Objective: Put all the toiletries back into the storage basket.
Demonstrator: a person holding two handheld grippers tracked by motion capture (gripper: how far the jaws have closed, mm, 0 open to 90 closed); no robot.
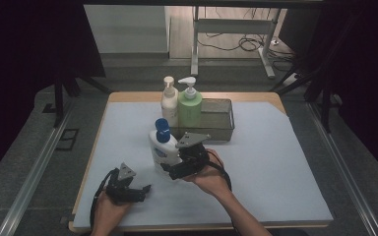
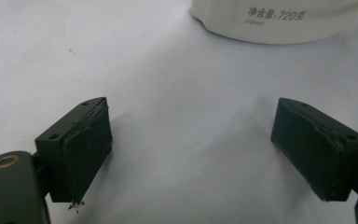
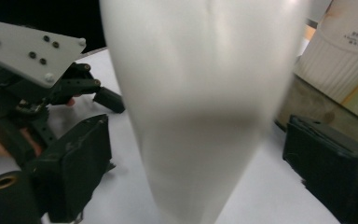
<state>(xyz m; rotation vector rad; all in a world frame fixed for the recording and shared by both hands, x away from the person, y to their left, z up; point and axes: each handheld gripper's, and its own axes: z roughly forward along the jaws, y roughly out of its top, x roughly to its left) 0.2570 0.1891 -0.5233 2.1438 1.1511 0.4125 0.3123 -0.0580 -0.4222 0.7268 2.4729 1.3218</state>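
Note:
A white bottle with a blue cap (image 1: pixel 163 147) stands upright on the white mat (image 1: pixel 275 162) near the table's middle. My right gripper (image 1: pixel 170 172) reaches in from the bottle's right side. In the right gripper view the bottle (image 3: pixel 200 93) is blurred and stands between the jaws of the right gripper (image 3: pixel 196 158), with a gap on each side, so it is open. My left gripper (image 1: pixel 143 191) lies low on the mat at the front left, open with nothing between its fingers. In the left gripper view, the left gripper (image 2: pixel 191 149) points at the bottle's base (image 2: pixel 279 21).
A cream pump bottle (image 1: pixel 169 101) and a green pump bottle (image 1: pixel 190 105) stand at the left end of a metal mesh basket (image 1: pixel 216 118) behind the white bottle. The cream bottle (image 3: pixel 340 56) is close to the right jaw. The mat's edges lie well off to both sides.

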